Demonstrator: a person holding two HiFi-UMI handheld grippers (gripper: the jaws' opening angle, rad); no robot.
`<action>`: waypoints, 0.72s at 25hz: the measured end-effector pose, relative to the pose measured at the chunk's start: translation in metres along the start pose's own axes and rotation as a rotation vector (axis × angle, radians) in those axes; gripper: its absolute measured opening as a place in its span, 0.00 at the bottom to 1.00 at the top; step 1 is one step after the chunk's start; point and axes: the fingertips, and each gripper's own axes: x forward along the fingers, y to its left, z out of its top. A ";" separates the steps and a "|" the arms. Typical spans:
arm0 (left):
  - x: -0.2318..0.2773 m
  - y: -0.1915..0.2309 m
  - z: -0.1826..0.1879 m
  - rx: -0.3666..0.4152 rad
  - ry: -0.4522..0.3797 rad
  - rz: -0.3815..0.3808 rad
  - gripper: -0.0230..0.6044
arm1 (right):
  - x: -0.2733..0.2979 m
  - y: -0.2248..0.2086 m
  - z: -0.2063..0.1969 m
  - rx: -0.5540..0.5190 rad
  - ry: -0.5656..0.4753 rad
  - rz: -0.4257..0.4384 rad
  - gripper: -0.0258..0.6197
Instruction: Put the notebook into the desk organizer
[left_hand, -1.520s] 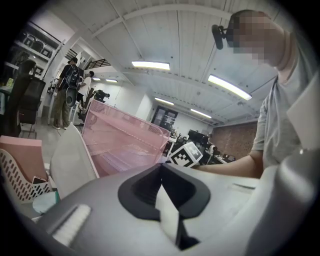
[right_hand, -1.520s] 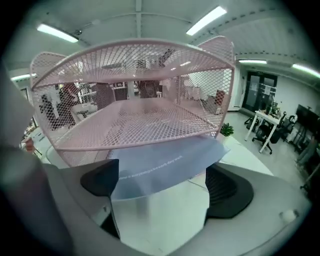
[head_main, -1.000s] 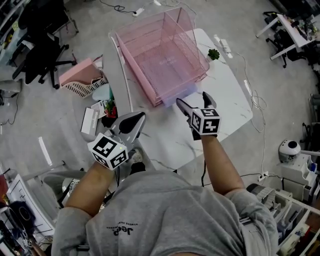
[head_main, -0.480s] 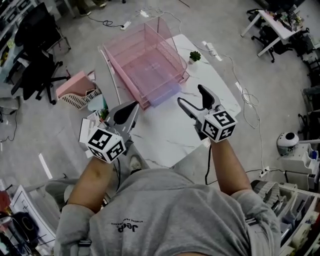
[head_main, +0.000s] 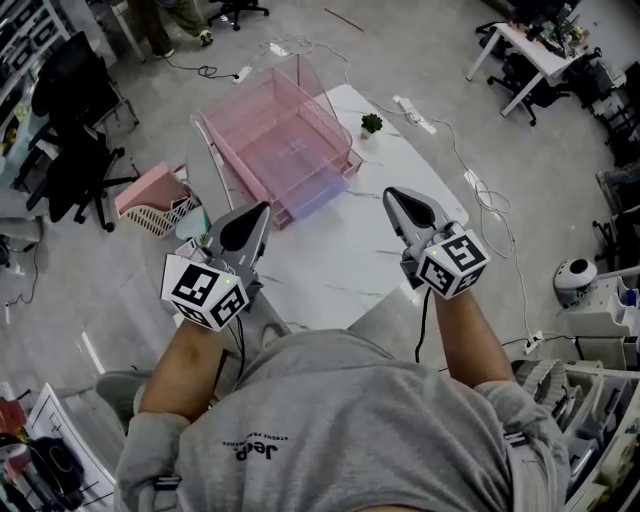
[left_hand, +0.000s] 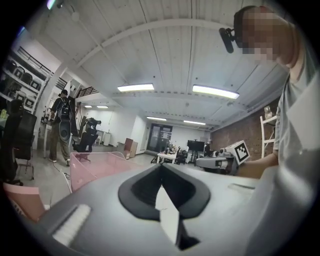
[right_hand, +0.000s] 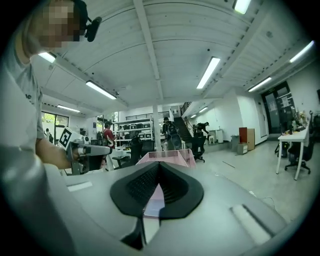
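Note:
The pink mesh desk organizer (head_main: 270, 125) stands at the far left of the white table (head_main: 340, 260). A lavender notebook (head_main: 318, 190) lies in its lowest tray, at the front opening. My left gripper (head_main: 262, 207) is shut and holds nothing, raised off the table's left edge. My right gripper (head_main: 392, 193) hovers above the table's right part; its jaws have just closed with nothing between them. Both point level toward the organizer, well short of it. In the left gripper view the organizer (left_hand: 95, 167) shows past the shut jaws; in the right gripper view the organizer (right_hand: 170, 159) lies straight ahead.
A small potted plant (head_main: 372, 123) sits at the table's far corner. A pink basket (head_main: 155, 190) and an office chair (head_main: 70, 150) stand on the floor to the left. A power strip (head_main: 415, 113) and cables lie on the floor at the right.
Both grippers have risen and drawn back from the organizer. The right gripper's jaws went from wide open to shut, with nothing in them. The left gripper stayed shut.

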 end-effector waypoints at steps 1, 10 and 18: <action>-0.002 -0.001 0.004 0.004 -0.003 0.002 0.06 | -0.004 -0.001 0.001 0.002 0.003 0.003 0.05; -0.012 -0.003 0.017 0.027 -0.013 0.023 0.07 | -0.014 -0.006 0.013 -0.013 0.001 -0.009 0.05; -0.011 -0.005 0.018 0.028 -0.015 0.021 0.07 | -0.010 -0.006 0.011 -0.047 0.016 -0.007 0.04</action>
